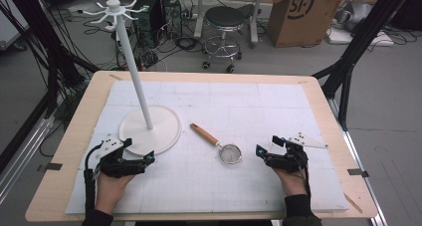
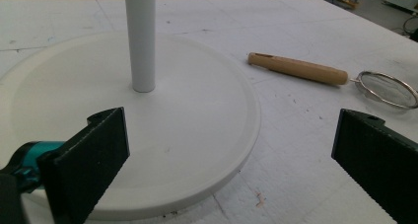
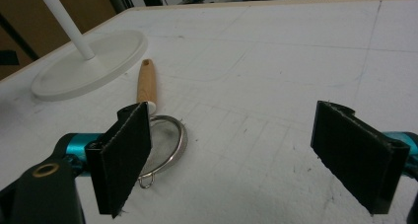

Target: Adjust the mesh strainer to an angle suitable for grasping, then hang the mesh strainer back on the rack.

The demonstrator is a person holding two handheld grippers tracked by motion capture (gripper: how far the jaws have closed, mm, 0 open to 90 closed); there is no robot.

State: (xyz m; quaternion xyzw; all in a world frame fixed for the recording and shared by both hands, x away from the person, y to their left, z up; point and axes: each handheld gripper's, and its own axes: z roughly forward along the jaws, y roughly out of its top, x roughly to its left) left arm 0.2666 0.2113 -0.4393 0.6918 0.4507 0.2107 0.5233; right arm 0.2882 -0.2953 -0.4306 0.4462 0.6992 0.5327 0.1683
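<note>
With both grippers' jaws released, we judge the light, stiff wooden-handled small metal mesh strainer [image 1: 220, 145], frame centre, best grasped by its handle.

Both tongs, left [image 1: 140, 151] and right [image 1: 266, 145], are black with teal joints, grey triangular plates, ribbed black pads, trailing black cables; dark sleeves.

Both hands low near the table's front edge — left gripper [image 1: 141, 150] and right gripper [image 1: 267, 145] gape wide.
</note>
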